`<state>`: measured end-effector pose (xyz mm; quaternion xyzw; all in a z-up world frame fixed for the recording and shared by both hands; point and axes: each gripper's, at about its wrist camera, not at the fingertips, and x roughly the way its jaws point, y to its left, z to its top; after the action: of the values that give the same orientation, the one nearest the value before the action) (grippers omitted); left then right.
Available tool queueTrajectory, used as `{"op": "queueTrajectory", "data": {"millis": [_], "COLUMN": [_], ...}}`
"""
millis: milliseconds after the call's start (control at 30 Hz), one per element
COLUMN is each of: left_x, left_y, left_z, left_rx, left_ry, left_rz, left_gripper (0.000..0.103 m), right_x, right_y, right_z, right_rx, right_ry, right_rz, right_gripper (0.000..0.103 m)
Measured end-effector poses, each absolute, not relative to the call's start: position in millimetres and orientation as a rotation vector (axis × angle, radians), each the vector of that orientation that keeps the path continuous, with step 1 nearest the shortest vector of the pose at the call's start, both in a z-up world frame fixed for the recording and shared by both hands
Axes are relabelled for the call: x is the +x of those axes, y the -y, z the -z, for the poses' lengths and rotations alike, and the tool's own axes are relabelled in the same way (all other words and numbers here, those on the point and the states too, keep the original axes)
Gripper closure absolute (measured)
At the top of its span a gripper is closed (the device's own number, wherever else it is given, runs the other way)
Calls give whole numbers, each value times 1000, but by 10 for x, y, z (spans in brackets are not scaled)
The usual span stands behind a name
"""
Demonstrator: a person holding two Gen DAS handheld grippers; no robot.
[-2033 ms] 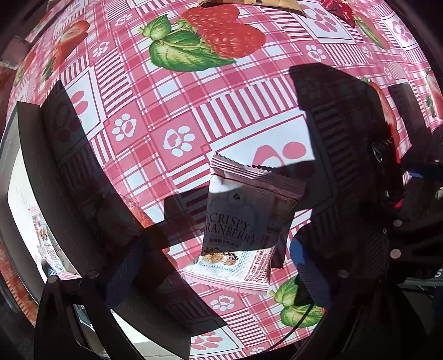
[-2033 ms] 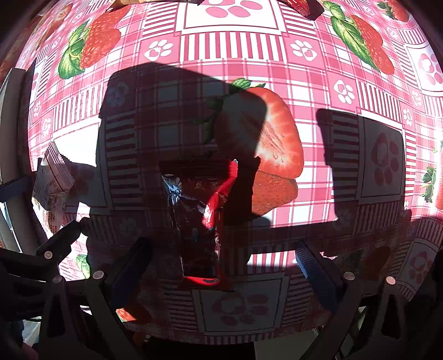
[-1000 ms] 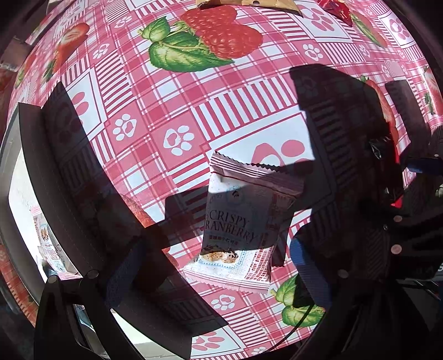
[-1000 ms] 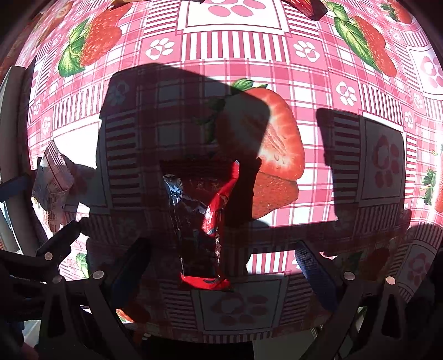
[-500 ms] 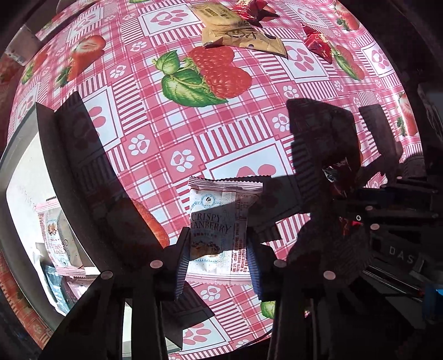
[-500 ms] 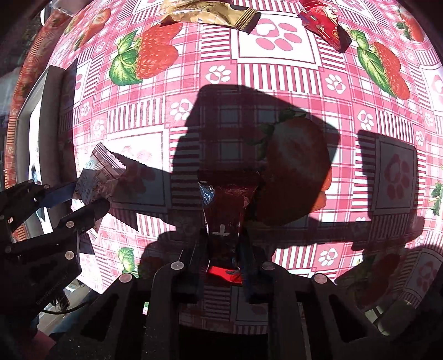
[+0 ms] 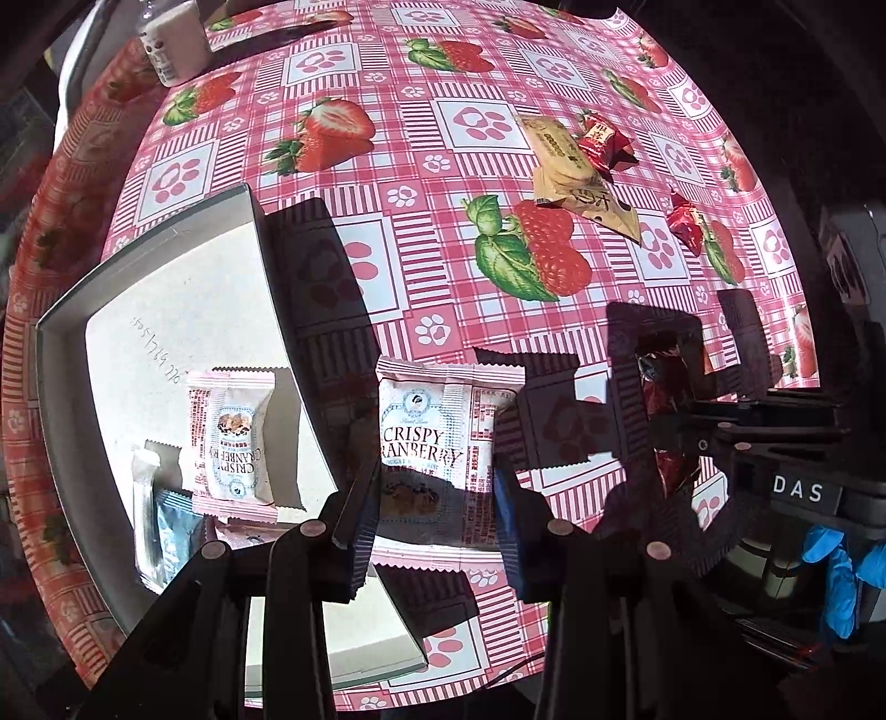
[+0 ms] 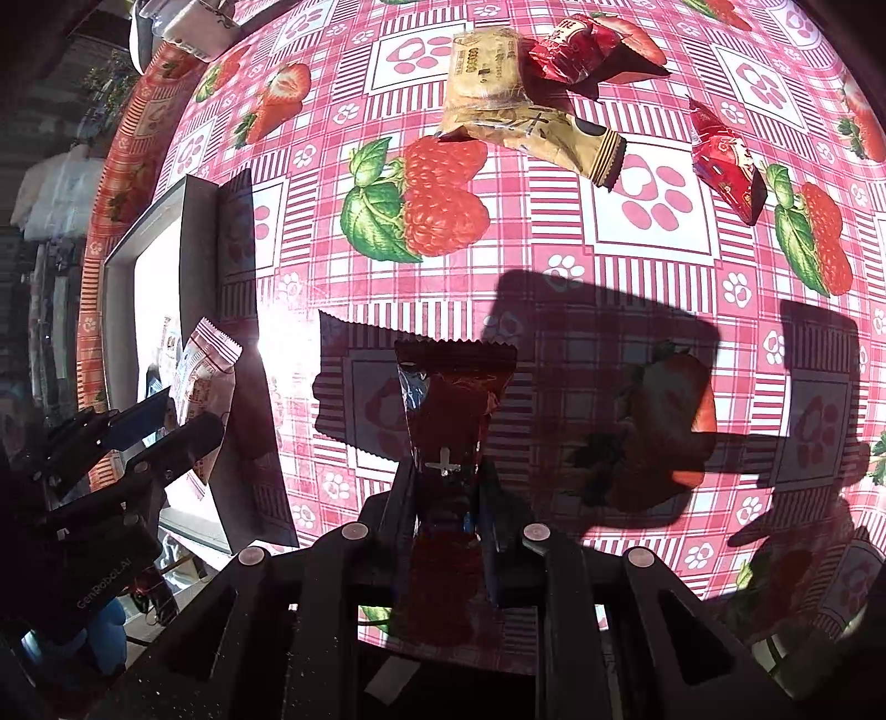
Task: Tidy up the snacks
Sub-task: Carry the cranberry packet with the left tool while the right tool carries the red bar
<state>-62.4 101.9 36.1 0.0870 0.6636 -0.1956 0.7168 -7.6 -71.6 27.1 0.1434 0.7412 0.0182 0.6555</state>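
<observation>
Snacks are seen in three places: gripped in the tongs, lying in a box, and scattered on the surface. A cranberry packet [image 7: 437, 437] is clamped at its lower part between the fingers of the left tongs [image 7: 437, 501], which are closed against its two sides; it is held clear above the surface [image 7: 387, 166], just beside the right wall of the box [image 7: 260, 260]. A dark red packet [image 8: 451, 421] is pinched at its narrowed middle by the right tongs [image 8: 447, 498], closed tight on it, and is likewise held above the surface, its serrated upper end pointing away from the camera. In the left view the same packet is seen edge-on in the right tongs, to the right of the cranberry packet and apart from it. The box is set near the left edge of the surface. Inside it a second cranberry packet [image 7: 232, 437] is laid, with a blue packet [image 7: 171, 531] and a white one [image 7: 145, 498] beside it at the near end. Toward the far right corner of the surface two tan packets [image 8: 520, 105] are overlapped, a red candy [image 8: 576, 50] is lying just beside them, and another red candy [image 8: 725, 160] is lying apart, nearer the right edge. A white container [image 7: 171, 41] is stood at the far left corner.
</observation>
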Motion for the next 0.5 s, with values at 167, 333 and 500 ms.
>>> {"op": "queueTrajectory", "data": {"millis": [167, 333, 500], "left_x": [-558, -443, -362], "left_y": [-1337, -1711, -2111], "left_z": [-551, -608, -544], "left_rx": [153, 102, 62], "left_ry": [-1404, -1381, -1397], "left_rz": [376, 284, 191], "left_gripper": [61, 61, 61], "right_x": [247, 420, 504], "right_y": [290, -268, -708], "right_z": [-334, -371, -455], "right_rx": [277, 207, 158], "right_ry": [-1667, -1652, -1639], "right_rz": [-127, -222, -309], "right_gripper": [81, 81, 81]}}
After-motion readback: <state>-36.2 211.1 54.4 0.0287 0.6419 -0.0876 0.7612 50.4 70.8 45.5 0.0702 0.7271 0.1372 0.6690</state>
